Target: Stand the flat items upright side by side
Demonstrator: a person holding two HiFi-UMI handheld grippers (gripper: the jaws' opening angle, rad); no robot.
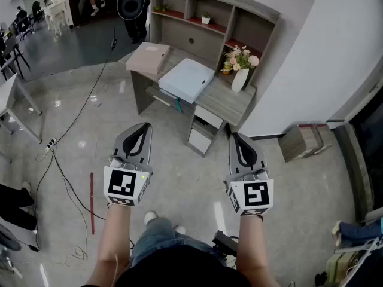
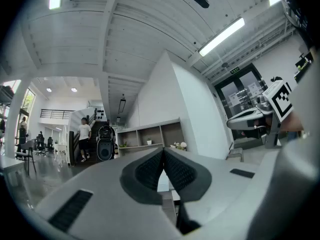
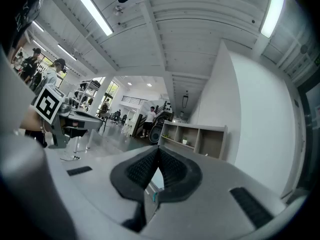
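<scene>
Well short of the surface (image 1: pixel 230 100), the left hand-held gripper (image 1: pixel 145 127) and right hand-held gripper (image 1: pixel 234 136) were closed, empty; a tan flat item (image 1: pixel 149 57) and a blue flat item (image 1: pixel 187 79) lay on it

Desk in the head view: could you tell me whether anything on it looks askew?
Yes: the light blue flat item lies skewed on the desk, one corner seeming to jut past the front edge. The beige flat item beside it also lies at an angle. The vase of flowers stands upright.
</scene>
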